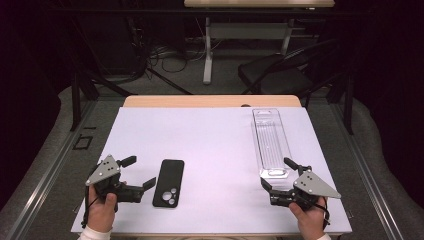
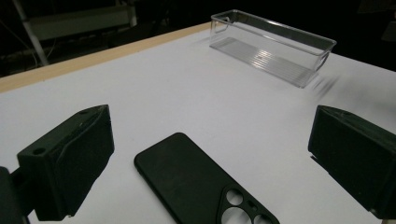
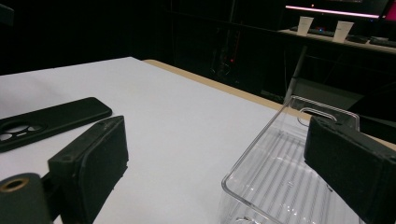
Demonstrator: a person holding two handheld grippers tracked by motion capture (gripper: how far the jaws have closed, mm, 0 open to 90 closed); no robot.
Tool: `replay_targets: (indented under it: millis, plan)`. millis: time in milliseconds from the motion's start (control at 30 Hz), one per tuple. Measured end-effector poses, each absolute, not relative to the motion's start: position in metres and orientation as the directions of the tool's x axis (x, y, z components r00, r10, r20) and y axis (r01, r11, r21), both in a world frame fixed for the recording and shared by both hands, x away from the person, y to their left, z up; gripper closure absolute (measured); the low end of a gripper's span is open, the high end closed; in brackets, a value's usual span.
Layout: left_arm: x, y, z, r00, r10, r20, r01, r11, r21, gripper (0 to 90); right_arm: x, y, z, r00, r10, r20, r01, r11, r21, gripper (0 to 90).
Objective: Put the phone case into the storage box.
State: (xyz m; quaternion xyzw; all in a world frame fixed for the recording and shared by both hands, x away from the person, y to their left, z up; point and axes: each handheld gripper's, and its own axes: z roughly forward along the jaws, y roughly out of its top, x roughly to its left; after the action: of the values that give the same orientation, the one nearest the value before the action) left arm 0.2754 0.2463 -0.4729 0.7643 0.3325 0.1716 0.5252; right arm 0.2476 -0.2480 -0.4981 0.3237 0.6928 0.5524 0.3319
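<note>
Phone case (image 1: 169, 183) back, unmarked.

i'm seeing the phone case (image 1: 168, 183) looking like matt black plastic, smooth. the long tray (image 1: 270, 142) is showing as clear glossy plastic with a ribbed floor. the bench (image 1: 210, 150) is wearing a smooth matt white sheet over a pale wood edge.

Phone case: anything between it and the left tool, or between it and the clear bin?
Nothing visible. The left tool sits open right beside the black phone case, which lies flat. Between the phone case and the clear plastic bin there is just bare white table surface.
</note>
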Motion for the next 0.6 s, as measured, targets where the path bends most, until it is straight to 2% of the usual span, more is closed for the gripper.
replay_targets:
  millis: [267,600]
  plan:
    - [0.284,0.244,-0.47,0.683,0.716,-0.144,0.406,-0.208,0.89,0.5,0.245,-0.246,-0.497,-0.575,0.812,-0.104,0.078,0.181,0.98,5.8]
    - [0.292,0.237,-0.458,0.67,0.73,-0.137,0.419,-0.22,0.881,0.6,0.248,-0.245,-0.499,-0.581,0.808,-0.104,0.083,0.186,0.979,5.7]
